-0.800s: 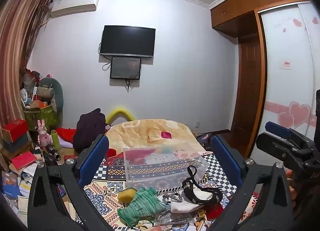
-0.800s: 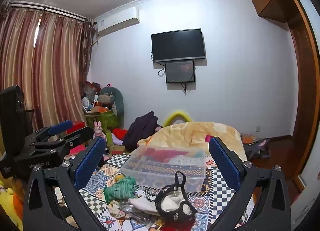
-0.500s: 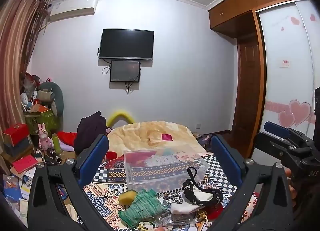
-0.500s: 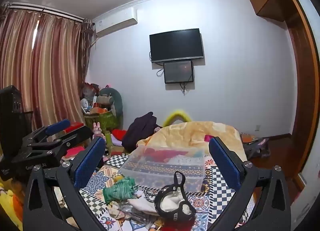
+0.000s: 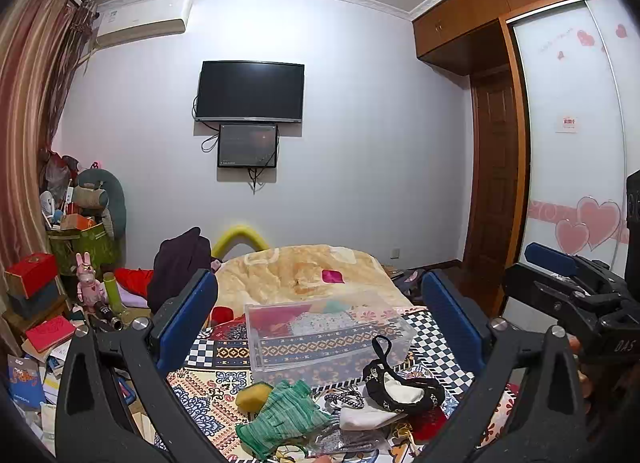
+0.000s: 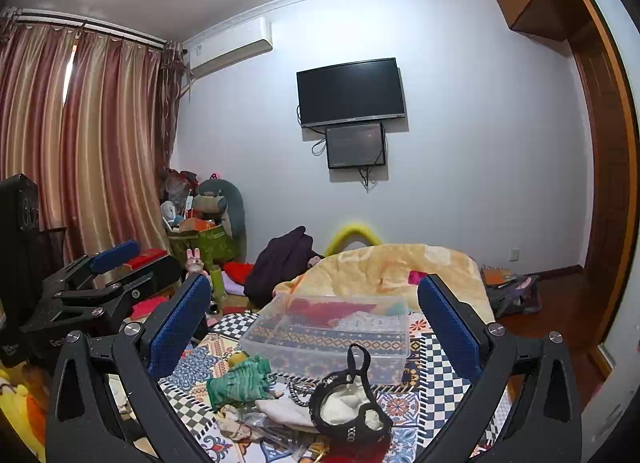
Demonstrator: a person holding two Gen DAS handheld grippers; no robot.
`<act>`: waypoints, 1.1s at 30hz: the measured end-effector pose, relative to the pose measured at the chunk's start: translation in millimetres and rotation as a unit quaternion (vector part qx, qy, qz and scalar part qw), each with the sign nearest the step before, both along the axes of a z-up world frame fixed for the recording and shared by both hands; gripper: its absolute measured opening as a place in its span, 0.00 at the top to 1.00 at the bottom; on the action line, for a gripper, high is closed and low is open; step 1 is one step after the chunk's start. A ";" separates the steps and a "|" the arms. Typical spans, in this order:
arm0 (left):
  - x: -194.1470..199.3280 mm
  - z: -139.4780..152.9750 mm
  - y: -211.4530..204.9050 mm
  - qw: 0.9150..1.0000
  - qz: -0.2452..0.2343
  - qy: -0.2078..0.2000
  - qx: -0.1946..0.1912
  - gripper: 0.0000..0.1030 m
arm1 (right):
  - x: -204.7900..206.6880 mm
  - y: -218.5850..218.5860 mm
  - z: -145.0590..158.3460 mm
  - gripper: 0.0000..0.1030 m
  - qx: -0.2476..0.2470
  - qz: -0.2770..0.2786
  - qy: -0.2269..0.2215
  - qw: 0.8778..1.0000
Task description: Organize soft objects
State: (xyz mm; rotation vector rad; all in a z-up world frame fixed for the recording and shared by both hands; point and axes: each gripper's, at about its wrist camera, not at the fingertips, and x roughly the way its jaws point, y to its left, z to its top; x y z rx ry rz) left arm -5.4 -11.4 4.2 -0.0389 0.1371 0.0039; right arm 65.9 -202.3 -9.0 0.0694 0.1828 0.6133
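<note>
Both hand-held grippers, left (image 5: 318, 327) and right (image 6: 314, 323), hang wide open and empty above the bed, where the clear bin (image 6: 326, 337) holds some fabrics while the green cloth (image 6: 236, 381), black-and-white pouch (image 6: 348, 409) and other soft bits lie loose nearby.

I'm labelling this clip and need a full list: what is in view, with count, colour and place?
clear bin: 1, transparent, mid-bed, holds folded fabrics
green knit cloth: 1, green, near pile, left
yellow sponge: 1, yellow, beside the green cloth
black-trimmed white garment: 1, black and white, near pile, right
patterned cover: 1, multicolour, under everything
beige blanket: 1, behind the bin
dark clothes heap: 1, left of blanket
pink rabbit toy: 1, far left
TV: 1, black, wall
air conditioner: 1, white, upper left
left gripper: jaws open, empty
right gripper: jaws open, empty
</note>
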 end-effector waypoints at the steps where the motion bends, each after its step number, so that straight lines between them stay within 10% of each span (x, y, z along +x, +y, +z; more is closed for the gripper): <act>1: 0.2 -0.4 -0.4 1.000 0.000 0.000 0.001 0.00 | -1.0 1.1 0.3 0.00 0.000 0.000 0.000 1.000; 33: 0.4 -0.4 -1.9 1.000 -0.006 0.000 0.001 0.00 | -7.1 1.4 2.9 0.00 0.006 -0.004 -0.006 1.000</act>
